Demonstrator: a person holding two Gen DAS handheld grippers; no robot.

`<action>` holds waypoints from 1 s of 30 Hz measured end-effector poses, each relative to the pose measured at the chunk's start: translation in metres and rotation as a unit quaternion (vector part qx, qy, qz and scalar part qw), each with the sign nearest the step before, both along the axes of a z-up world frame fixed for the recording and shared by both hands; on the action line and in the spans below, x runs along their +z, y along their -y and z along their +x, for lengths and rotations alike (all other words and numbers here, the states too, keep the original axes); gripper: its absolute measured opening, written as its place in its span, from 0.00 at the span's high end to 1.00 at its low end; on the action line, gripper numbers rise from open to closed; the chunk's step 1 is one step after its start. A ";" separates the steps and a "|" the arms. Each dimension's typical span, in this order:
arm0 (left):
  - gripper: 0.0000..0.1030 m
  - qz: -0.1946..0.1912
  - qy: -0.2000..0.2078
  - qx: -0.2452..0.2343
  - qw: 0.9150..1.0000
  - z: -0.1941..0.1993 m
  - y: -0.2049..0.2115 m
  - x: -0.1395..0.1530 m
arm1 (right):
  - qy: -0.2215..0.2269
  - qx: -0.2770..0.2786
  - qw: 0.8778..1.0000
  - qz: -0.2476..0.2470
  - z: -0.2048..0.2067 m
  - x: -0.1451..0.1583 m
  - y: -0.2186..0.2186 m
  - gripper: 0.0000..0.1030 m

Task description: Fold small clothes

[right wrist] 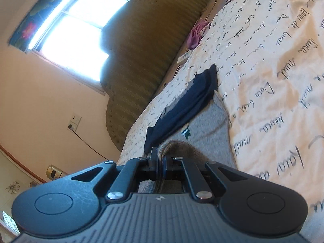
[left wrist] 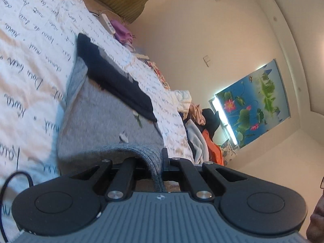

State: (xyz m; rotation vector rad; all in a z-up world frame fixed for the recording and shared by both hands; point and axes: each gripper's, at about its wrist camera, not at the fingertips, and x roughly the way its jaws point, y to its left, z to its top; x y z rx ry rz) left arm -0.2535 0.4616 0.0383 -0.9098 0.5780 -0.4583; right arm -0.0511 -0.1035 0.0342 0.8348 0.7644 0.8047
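Grey knit cloth [left wrist: 105,119] lies spread across the bed, and both grippers have hold of its near edge. Seen from the left wrist camera, the left gripper [left wrist: 150,163] has its jaws pressed on a ribbed fold of the grey garment, which rises in a hump between the fingers and runs down into the gap behind them. From the right wrist camera, the right gripper [right wrist: 160,162] pinches another bunched part of the same grey cloth [right wrist: 204,133], its jaws nearly together with the fabric squeezed between the blue pads. A folded dark navy garment [left wrist: 113,77] rests on the far part of the grey piece, its edge overlapping it; the right view shows the same navy garment [right wrist: 182,105] just beyond the small green logo [right wrist: 186,134] on the grey knit. Everything lies on a white bedsheet [left wrist: 34,46] printed with cursive writing. Farther off, a purple cloth [left wrist: 120,29] and a white remote [left wrist: 108,23] sit by the olive headboard [right wrist: 145,50], and a heap of mixed clothes [left wrist: 202,129] lies beneath a lotus-print blind [left wrist: 255,101].
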 end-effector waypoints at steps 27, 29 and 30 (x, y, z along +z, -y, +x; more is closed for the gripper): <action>0.40 0.037 -0.052 0.200 0.978 0.314 -0.096 -0.034 | -0.046 -0.069 0.994 -0.072 0.272 -0.040 -0.108 0.12; 0.39 0.072 -0.034 0.215 0.973 0.288 -0.094 -0.025 | -0.016 -0.053 0.994 -0.096 0.238 -0.031 -0.106 0.12; 0.37 0.103 -0.025 0.232 0.967 0.271 -0.090 -0.017 | -0.005 -0.050 0.993 -0.109 0.222 -0.028 -0.106 0.12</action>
